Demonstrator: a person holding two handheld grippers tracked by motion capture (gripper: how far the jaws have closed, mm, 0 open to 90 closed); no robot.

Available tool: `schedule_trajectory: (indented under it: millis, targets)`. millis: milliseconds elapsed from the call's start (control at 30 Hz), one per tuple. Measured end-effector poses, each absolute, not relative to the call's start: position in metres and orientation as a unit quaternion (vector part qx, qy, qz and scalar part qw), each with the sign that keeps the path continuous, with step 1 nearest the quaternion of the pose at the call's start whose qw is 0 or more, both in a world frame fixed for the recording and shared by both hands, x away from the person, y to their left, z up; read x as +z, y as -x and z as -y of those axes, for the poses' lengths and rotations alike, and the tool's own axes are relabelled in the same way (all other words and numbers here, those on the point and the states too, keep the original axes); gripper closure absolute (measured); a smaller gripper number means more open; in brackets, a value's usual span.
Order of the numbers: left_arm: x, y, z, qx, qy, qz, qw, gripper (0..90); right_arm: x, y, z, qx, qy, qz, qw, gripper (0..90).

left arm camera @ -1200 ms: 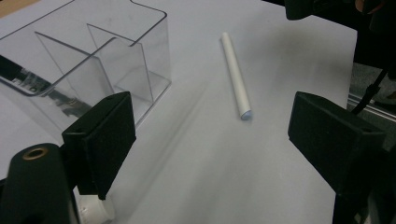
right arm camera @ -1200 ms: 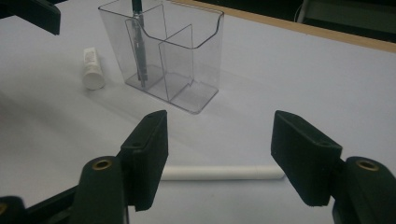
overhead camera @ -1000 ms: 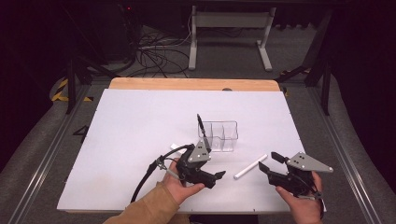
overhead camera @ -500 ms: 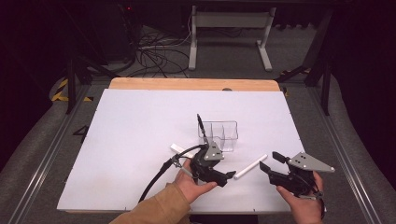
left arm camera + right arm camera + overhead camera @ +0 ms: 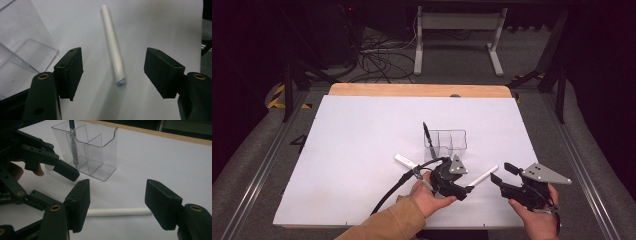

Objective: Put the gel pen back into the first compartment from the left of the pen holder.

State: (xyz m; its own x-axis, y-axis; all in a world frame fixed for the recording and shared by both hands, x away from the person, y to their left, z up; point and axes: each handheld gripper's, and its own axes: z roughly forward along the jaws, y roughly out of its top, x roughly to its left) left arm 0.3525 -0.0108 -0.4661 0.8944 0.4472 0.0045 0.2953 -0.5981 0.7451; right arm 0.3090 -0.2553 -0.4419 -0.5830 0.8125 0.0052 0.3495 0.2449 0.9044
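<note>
Left gripper [image 5: 113,72] at lower centre straddles a slim white plastic marker [image 5: 113,45], jaws just narrowing, pads not touching it. Right gripper [image 5: 117,202] half open, empty, beside a clear plastic divided holder [image 5: 86,147].

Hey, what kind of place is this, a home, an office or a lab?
Probably a lab or recording studio: a white-covered table on a wooden board, tangled cables on grey carpet beyond it, a metal stand against a dark background, and hand-held grippers working over the table.

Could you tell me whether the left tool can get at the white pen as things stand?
Probably yes: the left tool has been closing, its jaws straddling the white pen without touching. The pen lies free on the table, beside the holder.
</note>
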Motion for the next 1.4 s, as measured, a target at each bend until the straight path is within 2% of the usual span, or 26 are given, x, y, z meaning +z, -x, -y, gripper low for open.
schedule_trajectory:
  millis: [433,633,867,1167,1400]
  targets:
    - [-0.482,-0.359,0.036,0.100,-0.905,-0.201,0.361,45.5,-0.443,-0.309,0.257,0.476,-0.391,-0.750,0.241,37.4]
    - [-0.489,-0.361,0.041,0.089,-0.914,-0.199,0.342,63.1,-0.443,-0.309,0.257,0.475,-0.393,-0.750,0.239,37.3]
    - [-0.488,-0.360,0.043,0.100,-0.915,-0.206,0.332,78.0,-0.444,-0.310,0.256,0.476,-0.391,-0.752,0.237,37.2]
    - [-0.482,-0.360,0.037,0.105,-0.915,-0.203,0.332,78.4,-0.443,-0.309,0.257,0.481,-0.388,-0.750,0.235,38.2]
    - [-0.467,-0.355,0.021,0.111,-0.901,-0.198,0.369,78.5,-0.439,-0.305,0.257,0.501,-0.380,-0.742,0.234,39.5]
